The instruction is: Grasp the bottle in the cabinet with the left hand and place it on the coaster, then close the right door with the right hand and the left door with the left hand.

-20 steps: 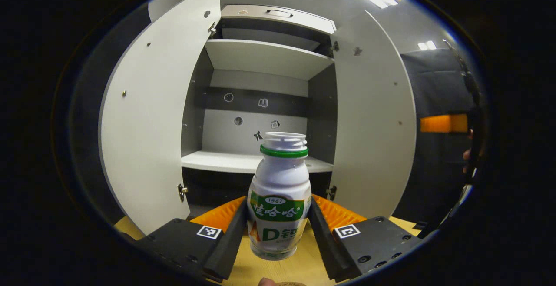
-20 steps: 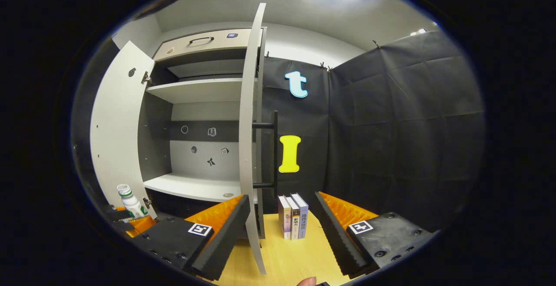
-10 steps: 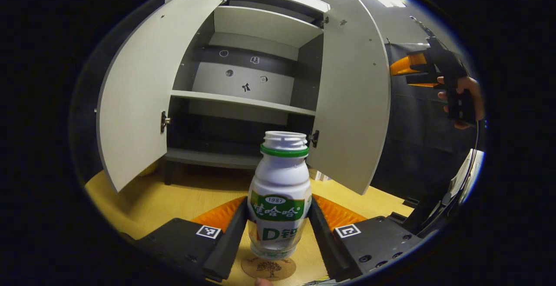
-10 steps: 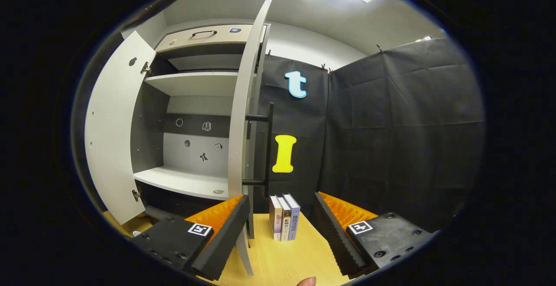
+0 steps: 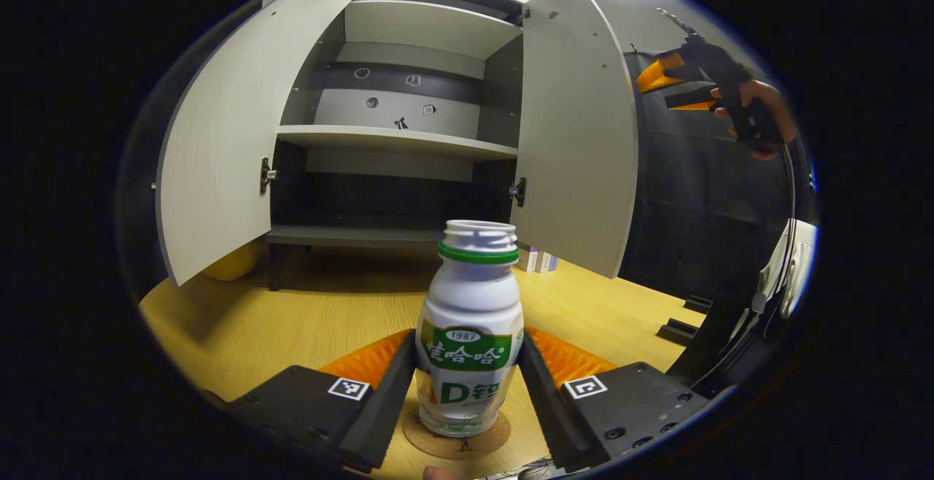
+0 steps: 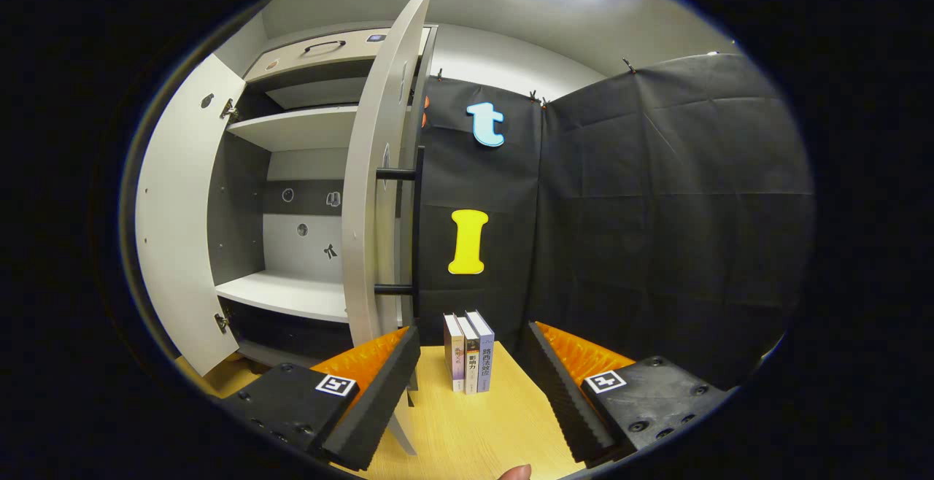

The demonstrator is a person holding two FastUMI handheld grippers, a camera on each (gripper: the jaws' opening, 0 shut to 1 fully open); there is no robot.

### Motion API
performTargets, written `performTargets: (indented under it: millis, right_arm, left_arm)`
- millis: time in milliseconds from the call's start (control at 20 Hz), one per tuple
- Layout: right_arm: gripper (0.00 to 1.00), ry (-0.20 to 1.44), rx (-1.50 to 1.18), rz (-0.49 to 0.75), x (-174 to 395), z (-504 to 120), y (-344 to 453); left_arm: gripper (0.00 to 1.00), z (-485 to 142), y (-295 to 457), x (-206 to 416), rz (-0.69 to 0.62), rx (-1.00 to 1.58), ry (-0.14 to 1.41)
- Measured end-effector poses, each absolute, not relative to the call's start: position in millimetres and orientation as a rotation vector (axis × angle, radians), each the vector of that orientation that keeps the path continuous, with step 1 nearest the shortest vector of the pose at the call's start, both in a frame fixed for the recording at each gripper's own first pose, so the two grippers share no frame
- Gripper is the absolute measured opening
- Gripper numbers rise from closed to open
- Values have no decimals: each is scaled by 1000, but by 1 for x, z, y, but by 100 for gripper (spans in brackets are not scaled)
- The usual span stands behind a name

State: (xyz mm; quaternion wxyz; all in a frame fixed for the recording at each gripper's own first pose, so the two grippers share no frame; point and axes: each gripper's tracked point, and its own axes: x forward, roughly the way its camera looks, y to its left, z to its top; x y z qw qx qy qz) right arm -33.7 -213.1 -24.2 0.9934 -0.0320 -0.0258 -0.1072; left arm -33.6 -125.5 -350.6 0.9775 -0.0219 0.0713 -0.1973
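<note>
1. Since the earlier frames, the left tongs have been coming down and away from the cabinet; the bottle, formerly raised before the shelves, is now standing over the coaster.
2. The left tongs are holding the bottle, one finger pressing on each side of its lower body. The bottle is sitting upright, its base meeting the coaster; whether its full weight is resting there cannot be told.
3. The coaster is lying flat on the worktop, between the fingers, well in front of the cabinet.
4. Both doors are standing open. The left door is swinging out to the left and the right door to the right, exposing the shelves.
5. In the left gripper view, a hand is holding the right tongs up high, beside the right door's outer face and apart from it.
6. In the right gripper view, the right tongs are gaping wide, holding nothing. The right door is showing almost edge-on just left of centre, with its bar handle facing the booth wall.
7. Three books are standing upright on the worktop, between the right tongs' fingers and farther off, near the right door's lower edge.
</note>
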Motion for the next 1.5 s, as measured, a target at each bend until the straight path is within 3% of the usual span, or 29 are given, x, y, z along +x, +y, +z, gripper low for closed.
performTargets:
  millis: [300,400,700,1050,1150,1200,1500]
  right_arm:
    - [98,-48,-65,-221,-32,-23,-211]
    - [98,-52,-62,-231,-32,-22,-214]
    - [98,25,-26,-233,-27,-29,-220]
    - [94,-17,40,-240,10,15,-248]
    - [100,-28,85,-197,16,22,-239]
    - [98,-29,94,-196,15,23,-237]
    - [97,-17,152,-164,15,17,-215]
  left_arm:
    - [86,-358,-120,-35,-377,-78,193]
    - [95,-360,-122,-37,-384,-88,216]
    - [95,-349,-113,-56,-414,-37,250]
    - [95,-244,-86,-82,-401,-61,207]
    - [95,-205,-79,-77,-396,-76,170]
    - [95,-189,-75,-74,-392,-99,156]
    - [95,-126,-24,-49,-270,-194,133]
